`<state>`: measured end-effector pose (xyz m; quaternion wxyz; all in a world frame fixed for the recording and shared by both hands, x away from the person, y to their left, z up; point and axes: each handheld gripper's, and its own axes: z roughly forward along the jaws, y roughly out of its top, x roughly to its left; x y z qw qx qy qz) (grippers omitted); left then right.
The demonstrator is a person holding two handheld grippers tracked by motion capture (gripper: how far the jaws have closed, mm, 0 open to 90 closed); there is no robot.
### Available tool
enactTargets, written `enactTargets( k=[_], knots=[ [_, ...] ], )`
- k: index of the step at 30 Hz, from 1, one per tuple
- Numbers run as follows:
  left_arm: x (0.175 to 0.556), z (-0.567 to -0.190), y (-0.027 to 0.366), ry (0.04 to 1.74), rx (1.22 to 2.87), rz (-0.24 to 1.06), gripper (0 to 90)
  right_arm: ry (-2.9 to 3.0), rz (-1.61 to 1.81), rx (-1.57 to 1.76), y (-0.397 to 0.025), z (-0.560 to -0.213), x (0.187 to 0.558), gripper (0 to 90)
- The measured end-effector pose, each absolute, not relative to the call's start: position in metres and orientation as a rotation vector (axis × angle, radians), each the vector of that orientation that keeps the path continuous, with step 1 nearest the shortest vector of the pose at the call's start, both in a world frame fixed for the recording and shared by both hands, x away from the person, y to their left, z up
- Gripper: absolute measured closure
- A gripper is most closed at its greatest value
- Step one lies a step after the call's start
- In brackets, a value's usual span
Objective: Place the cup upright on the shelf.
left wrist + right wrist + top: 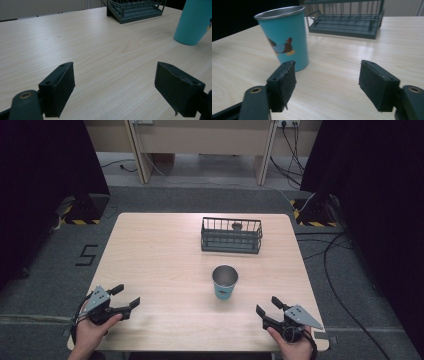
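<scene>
Pale wooden table (160,260) carries a teal steel cup (224,282) upright near centre, a dark wire basket (231,235) at its twelve o'clock. Cup lies at eleven o'clock of the nearer right gripper (269,309); left gripper (126,296) farther. Both jaws wide, empty.

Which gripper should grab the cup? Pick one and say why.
Right. The right gripper sits open at the near edge, closer to the teal cup, which stands just ahead of its fingers. The left gripper, also open, is farther off.
</scene>
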<state>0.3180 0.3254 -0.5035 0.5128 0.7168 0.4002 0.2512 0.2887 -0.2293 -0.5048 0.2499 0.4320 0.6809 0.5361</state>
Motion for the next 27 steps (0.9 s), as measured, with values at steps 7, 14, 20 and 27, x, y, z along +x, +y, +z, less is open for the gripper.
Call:
enactTargets(
  k=[7, 14, 20, 27],
  knots=[
    [0.318, -0.504, 0.327, 0.98, 1.718, 0.61, 15.7, 1.882, 1.467, 1.109, -0.215, -0.504, 0.288, 25.5],
    [0.319, -0.506, 0.327, 0.991, 1.716, 0.593, 16.0, 1.92, 1.474, 1.065, -0.202, -0.499, 0.298, 23.0],
    [0.319, -0.506, 0.326, 0.979, 1.725, 0.587, 16.2, 1.965, 1.469, 1.031, -0.187, -0.5, 0.309, 23.0],
    [0.319, -0.507, 0.323, 0.963, 1.735, 0.571, 16.5, 2.009, 1.474, 1.017, -0.168, -0.499, 0.325, 20.8]
  ],
)
